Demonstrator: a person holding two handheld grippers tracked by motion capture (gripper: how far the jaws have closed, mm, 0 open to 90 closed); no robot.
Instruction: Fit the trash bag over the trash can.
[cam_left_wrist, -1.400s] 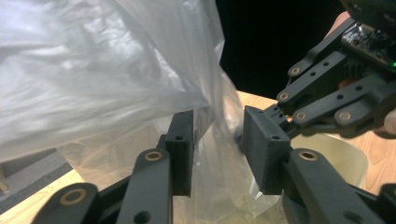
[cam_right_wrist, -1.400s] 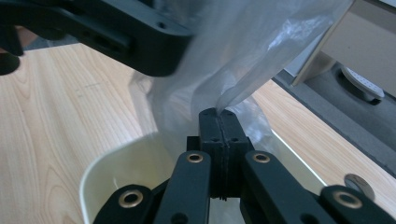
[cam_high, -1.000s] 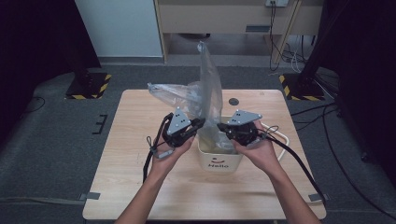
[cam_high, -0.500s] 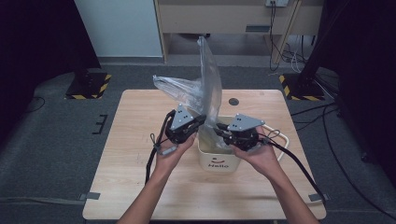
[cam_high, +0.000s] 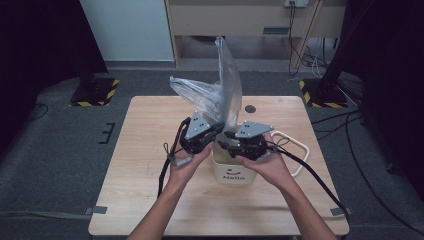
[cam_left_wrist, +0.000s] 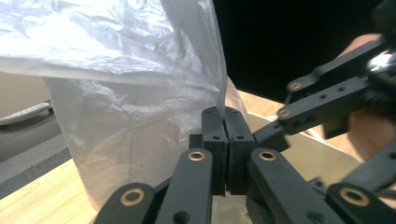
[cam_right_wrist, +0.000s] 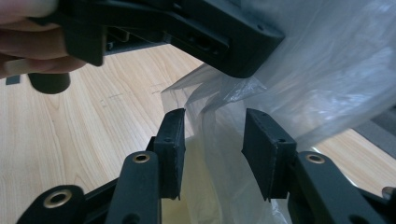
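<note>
Hands at the near table edge, one gripper each. Left gripper pinched tight on a fold of the clear plastic bag. Right gripper partway apart, jaws just been opening, bag film hanging loose between the pads, not squeezed. Both over the white bin mid-table, bag's lower end tucked inside it. Rest of the bag sticking up behind, toward the far edge.
</note>
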